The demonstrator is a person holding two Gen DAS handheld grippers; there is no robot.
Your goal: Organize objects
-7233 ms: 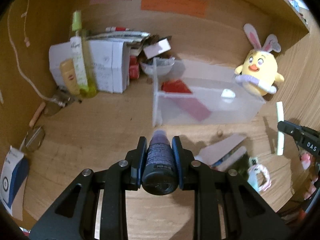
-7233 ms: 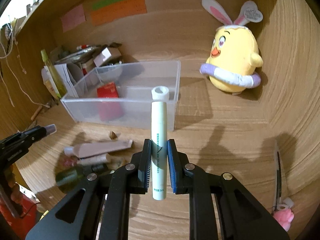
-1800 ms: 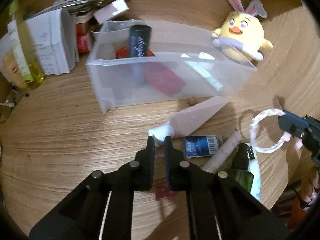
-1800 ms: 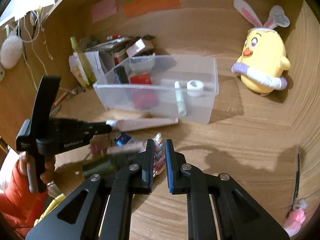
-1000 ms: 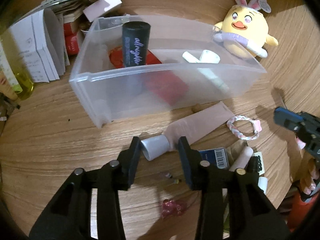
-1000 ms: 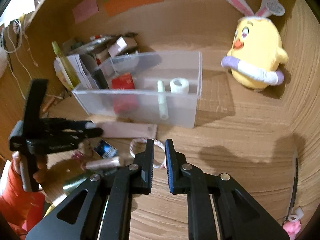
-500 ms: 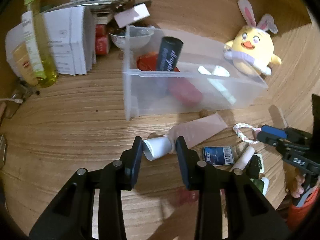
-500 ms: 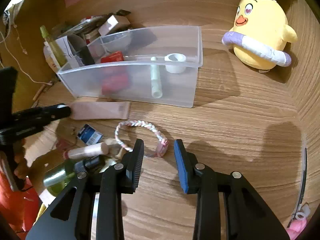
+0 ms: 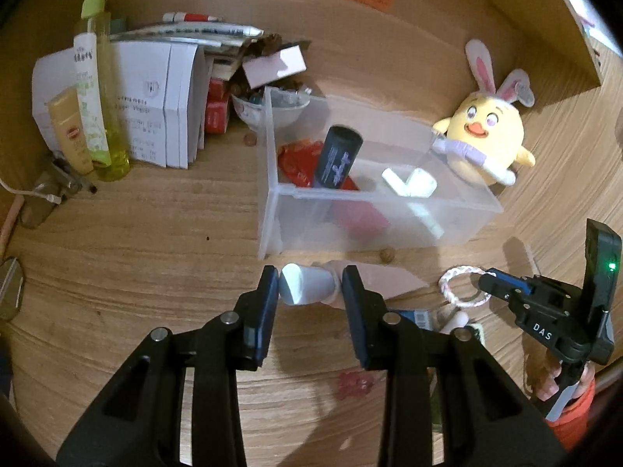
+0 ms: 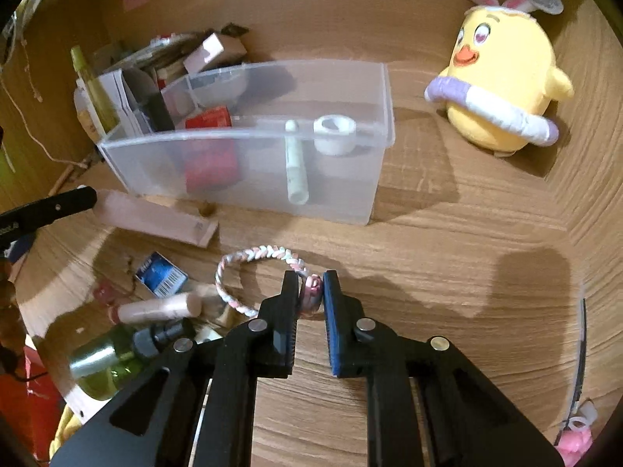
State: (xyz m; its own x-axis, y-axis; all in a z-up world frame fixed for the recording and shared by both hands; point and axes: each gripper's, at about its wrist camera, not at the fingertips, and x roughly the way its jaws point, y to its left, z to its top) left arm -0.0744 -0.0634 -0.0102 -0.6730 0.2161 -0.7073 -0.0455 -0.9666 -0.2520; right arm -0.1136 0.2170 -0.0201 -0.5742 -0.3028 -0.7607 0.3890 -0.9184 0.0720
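A clear plastic bin on the wooden desk holds a dark bottle, a red packet, a white tube and a white tape roll. My left gripper is closed on the white cap of a pink tube just in front of the bin. My right gripper is closed on the pink charm of a braided pink-and-white bracelet lying on the desk.
A yellow bunny-eared chick plush stands right of the bin. Paper boxes, a green spray bottle and a bowl sit behind left. A blue packet, pink stick and green bottle lie near the desk's front edge.
My left gripper has closed on the pink tube's cap and pulled back from the bin. My right gripper has closed around the bracelet's charm.
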